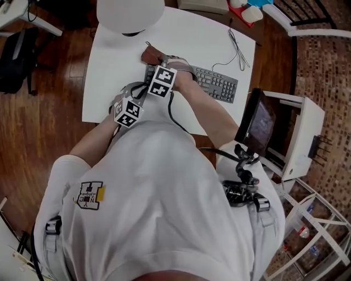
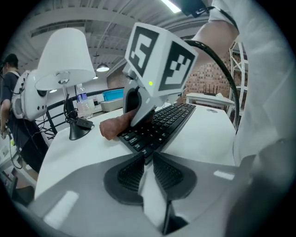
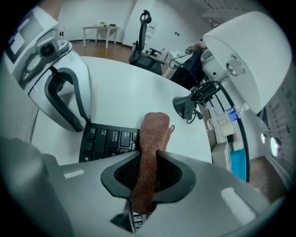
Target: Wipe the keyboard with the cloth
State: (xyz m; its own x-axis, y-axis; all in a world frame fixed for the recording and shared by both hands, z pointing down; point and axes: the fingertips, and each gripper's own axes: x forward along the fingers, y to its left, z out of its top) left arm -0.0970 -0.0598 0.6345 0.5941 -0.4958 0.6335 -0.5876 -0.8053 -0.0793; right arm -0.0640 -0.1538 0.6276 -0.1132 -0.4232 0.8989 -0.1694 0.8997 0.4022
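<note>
A black keyboard [image 1: 219, 85] lies aslant on the white table [image 1: 109, 82]. My right gripper [image 1: 151, 63] stands at the keyboard's left end, shut on a brown cloth [image 1: 149, 54]. In the right gripper view the cloth [image 3: 152, 134] is pinched between the pads of the right gripper [image 3: 148, 162] and hangs over the keys [image 3: 104, 139]. My left gripper [image 1: 142, 90] is just beside it, nearer me. In the left gripper view the left gripper [image 2: 148, 159] has its tips together with nothing between them, right at the keyboard's near corner [image 2: 143, 148]. The cloth [image 2: 113, 126] rests by that end.
A white desk lamp [image 1: 130, 13] stands at the table's far edge, with a black cable [image 1: 238, 46] to its right. A dark screen on a white cart [image 1: 258, 123] stands right of the table. Water bottles [image 3: 222, 121] sit behind the lamp. A person [image 2: 9, 92] stands beyond the table.
</note>
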